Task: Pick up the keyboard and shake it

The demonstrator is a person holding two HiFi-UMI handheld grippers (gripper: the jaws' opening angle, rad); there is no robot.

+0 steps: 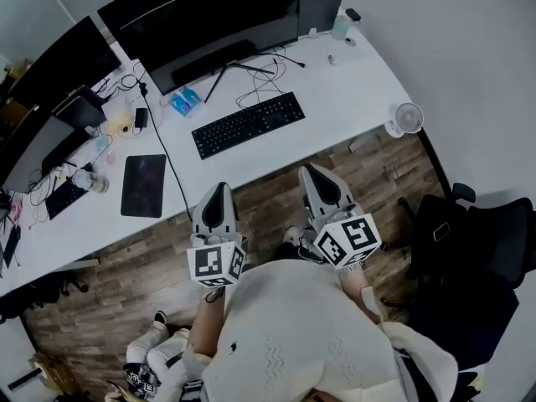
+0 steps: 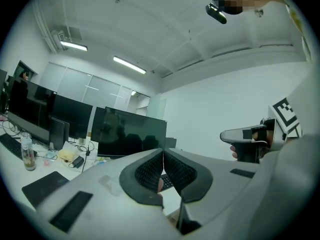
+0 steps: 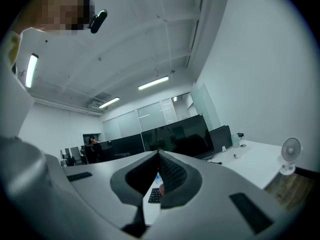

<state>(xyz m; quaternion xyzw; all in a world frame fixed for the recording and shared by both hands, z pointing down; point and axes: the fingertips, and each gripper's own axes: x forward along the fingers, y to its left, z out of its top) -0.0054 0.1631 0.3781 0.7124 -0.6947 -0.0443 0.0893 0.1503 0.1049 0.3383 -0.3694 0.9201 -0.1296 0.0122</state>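
Black keyboard (image 1: pixel 248 125) flat on desk (image 1: pixel 352 82), untouched, well ahead of the fingertips of left gripper (image 1: pixel 219 188) and right gripper (image 1: pixel 313 171). Both pairs pressed together, pinching nothing. Nothing done yet; left to do: reach, open, grip, lift, shake.

A wide dark monitor (image 1: pixel 213 23) is standing at the back of the white tabletop (image 1: pixel 352 82). Just in front of the monitor, thin black cables (image 1: pixel 260 78) are trailing across the surface, and small blue packets (image 1: pixel 184 100) are lying near its left end. Further forward and left of the monitor, a dark rectangular mat (image 1: pixel 143 185) is lying flat. A pale bottle (image 1: pixel 341 26) is standing by the monitor's right end. Well right of the monitor, a small white fan (image 1: pixel 408 117) is sitting at the tabletop's edge, and a black office chair (image 1: pixel 473 249) is standing on the wooden floor (image 1: pixel 276 199).
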